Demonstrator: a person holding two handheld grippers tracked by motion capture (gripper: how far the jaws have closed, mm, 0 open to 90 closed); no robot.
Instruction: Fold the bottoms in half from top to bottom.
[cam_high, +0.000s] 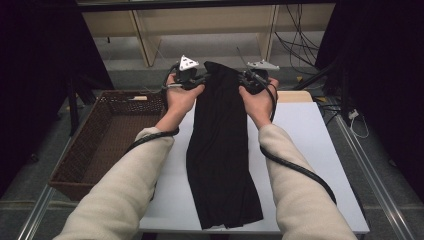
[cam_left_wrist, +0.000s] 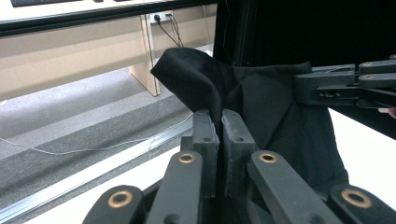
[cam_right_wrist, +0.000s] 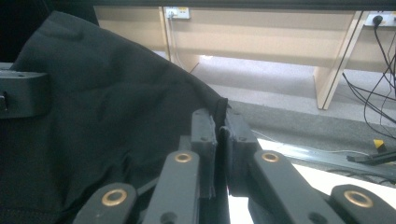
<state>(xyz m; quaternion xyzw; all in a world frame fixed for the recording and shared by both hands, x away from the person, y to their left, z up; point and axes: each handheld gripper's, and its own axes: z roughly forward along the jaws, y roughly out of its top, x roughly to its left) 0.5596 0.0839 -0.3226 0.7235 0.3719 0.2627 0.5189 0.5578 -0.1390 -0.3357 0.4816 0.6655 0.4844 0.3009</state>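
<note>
While both pinch it, black cloth (cam_high: 220, 145) hangs between left claw (cam_high: 201, 80) and right claw (cam_high: 243, 79).

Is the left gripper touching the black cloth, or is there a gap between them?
Touching. In the left gripper view the left gripper has its jaws shut on an edge of the black cloth, which runs down between them.

My two arms in cream sleeves reach forward, and my left black two-jaw gripper (cam_high: 199, 80) and right black two-jaw gripper (cam_high: 243, 80) are squeezed tight.

Wicker basket (cam_high: 107, 137) walls block table's left edge; white tabletop (cam_high: 310, 145) right of black cloth (cam_high: 220, 150) open.
</note>
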